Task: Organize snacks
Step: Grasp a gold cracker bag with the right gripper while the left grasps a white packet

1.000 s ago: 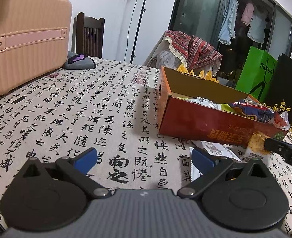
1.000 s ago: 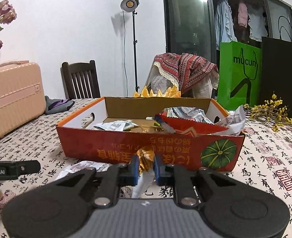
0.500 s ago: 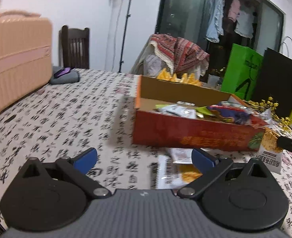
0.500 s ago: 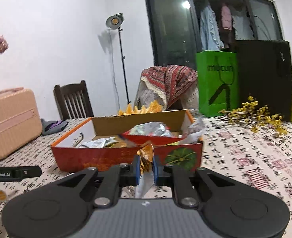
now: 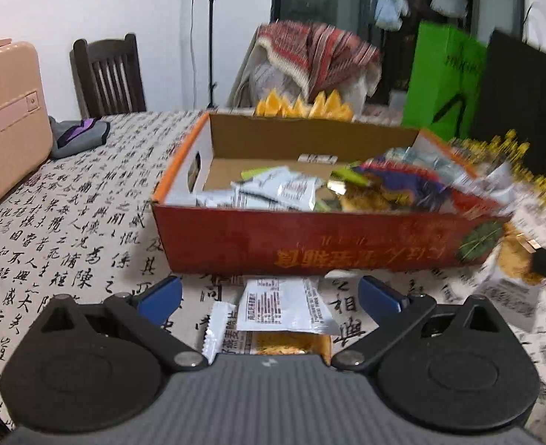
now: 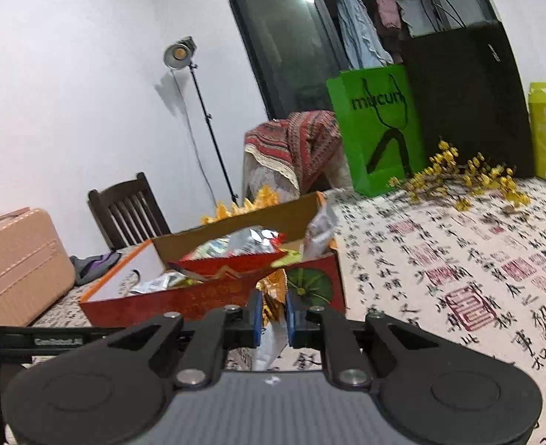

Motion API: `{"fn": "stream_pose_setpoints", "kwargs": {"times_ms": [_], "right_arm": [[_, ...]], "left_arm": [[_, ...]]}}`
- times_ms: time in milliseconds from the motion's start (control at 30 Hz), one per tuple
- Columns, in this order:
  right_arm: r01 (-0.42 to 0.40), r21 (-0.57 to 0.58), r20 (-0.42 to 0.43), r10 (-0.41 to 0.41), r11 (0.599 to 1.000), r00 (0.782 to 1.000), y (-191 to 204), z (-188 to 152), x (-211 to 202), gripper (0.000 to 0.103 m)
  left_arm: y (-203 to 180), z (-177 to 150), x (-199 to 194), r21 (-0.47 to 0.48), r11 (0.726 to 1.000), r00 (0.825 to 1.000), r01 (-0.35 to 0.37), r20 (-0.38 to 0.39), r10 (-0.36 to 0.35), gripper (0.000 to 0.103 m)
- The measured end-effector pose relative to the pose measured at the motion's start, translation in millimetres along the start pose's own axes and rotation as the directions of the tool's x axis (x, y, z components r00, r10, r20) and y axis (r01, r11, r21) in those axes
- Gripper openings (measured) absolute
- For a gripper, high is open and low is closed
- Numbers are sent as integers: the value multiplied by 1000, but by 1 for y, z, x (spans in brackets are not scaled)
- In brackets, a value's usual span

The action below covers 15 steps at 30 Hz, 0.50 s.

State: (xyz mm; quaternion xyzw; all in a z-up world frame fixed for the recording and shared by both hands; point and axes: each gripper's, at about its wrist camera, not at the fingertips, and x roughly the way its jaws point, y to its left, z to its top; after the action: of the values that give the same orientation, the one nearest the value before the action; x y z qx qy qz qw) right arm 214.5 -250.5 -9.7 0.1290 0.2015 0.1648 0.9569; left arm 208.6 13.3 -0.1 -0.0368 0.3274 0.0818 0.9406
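Note:
A red cardboard box point(image 5: 310, 244) holding several snack packets stands on the table; the right wrist view shows it tilted point(image 6: 206, 293). My left gripper point(image 5: 269, 294) is open, its blue pads wide apart over a white snack packet point(image 5: 284, 306) and a yellow one point(image 5: 291, 343) lying in front of the box. My right gripper point(image 6: 273, 313) is shut on a yellow-and-white snack packet point(image 6: 273, 304), held up near the box's right corner. In the left wrist view that packet point(image 5: 513, 259) shows at the right edge with the black tip of the right gripper.
The calligraphy-print tablecloth point(image 5: 69, 244) covers the table. A pink case point(image 5: 6, 126) stands at the left, a grey pouch point(image 5: 80, 137) behind it. A green bag point(image 6: 380, 129), a black bag point(image 6: 465, 100) and yellow flowers point(image 6: 465, 181) stand at the far right. A dark chair point(image 5: 106, 74) is behind.
The left gripper swung right, bringing the box and the packets in front of it to centre. The right gripper rolled and moved right along the box front with its packet still held.

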Motion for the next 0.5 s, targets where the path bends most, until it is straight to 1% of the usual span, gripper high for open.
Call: {"fn": "stream_pose_setpoints", "kwargs": {"times_ms": [100, 167, 233, 300, 367, 400, 433, 500], "right_arm": [[16, 24, -7, -15, 1000, 1000, -6, -2, 2, 12], [20, 30, -7, -20, 999, 1000, -7, -2, 2, 12], [19, 28, -9, -18, 999, 1000, -6, -3, 2, 12], [19, 23, -7, -19, 1000, 1000, -5, -4, 2, 12], [22, 19, -6, -22, 1000, 1000, -4, -4, 2, 12], [24, 16, -6, -24, 1000, 1000, -3, -4, 3, 12], [27, 12, -7, -27, 1000, 1000, -2, -5, 3, 13], [30, 4, -6, -30, 1000, 1000, 0, -5, 4, 12]], "left_arm": [[-6, -1, 12, -14, 1000, 1000, -9, -15, 8, 103], [-9, -3, 16, -15, 1000, 1000, -9, -10, 9, 103], [-12, -4, 20, -3, 1000, 1000, -25, -4, 25, 99], [-11, -5, 23, -5, 1000, 1000, -8, -13, 8, 90], [-9, -8, 27, -16, 999, 999, 28, -28, -28, 72], [-9, -9, 28, -16, 999, 999, 30, -32, -30, 66], [-10, -10, 30, -13, 1000, 999, 26, -32, -27, 63], [-8, -12, 31, -16, 999, 999, 28, -27, -28, 62]]}}
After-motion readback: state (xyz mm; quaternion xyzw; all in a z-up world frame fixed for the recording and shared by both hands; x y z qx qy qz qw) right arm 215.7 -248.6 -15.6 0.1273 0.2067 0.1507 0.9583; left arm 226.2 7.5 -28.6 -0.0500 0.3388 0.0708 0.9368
